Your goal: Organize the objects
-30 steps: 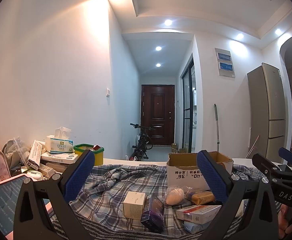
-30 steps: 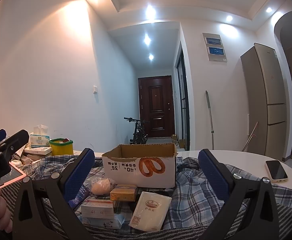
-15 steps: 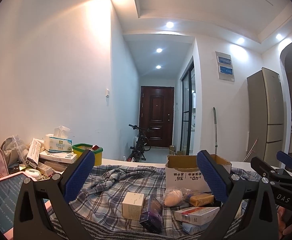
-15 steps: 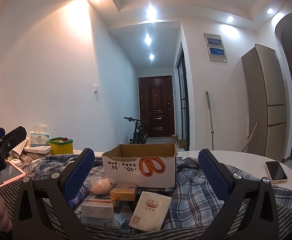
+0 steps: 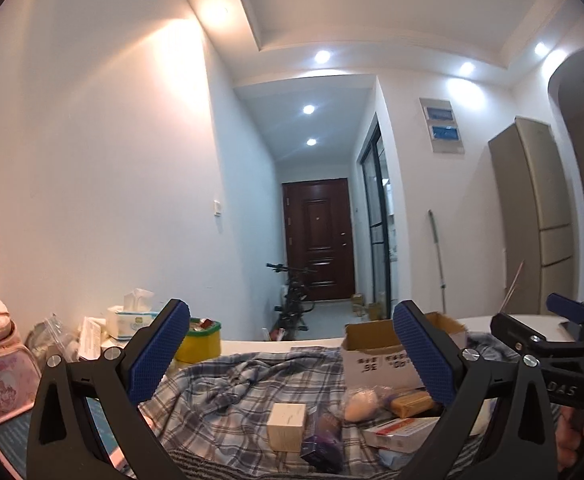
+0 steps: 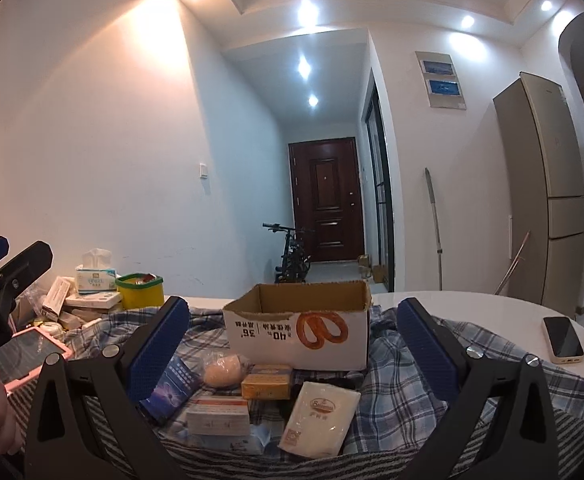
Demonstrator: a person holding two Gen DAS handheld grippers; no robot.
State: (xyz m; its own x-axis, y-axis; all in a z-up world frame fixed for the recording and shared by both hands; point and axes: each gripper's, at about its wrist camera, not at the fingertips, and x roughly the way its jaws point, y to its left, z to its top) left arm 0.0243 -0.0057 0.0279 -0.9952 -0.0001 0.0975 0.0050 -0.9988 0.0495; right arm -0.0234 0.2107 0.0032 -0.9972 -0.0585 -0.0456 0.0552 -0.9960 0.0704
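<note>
Both grippers, left gripper (image 5: 292,360) and right gripper (image 6: 292,354), hover jaws spread, empty; best drop straight onto one packet (image 6: 319,419) in front of the cardboard box (image 6: 298,326), avoiding neighbours.

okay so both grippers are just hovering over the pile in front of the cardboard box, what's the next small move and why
Probably lower the right gripper onto the white packet nearest it. Both grippers are open and empty, the cardboard box stands open-topped just behind the pile, and the packet lies on top, unobstructed. The left gripper can wait.
</note>
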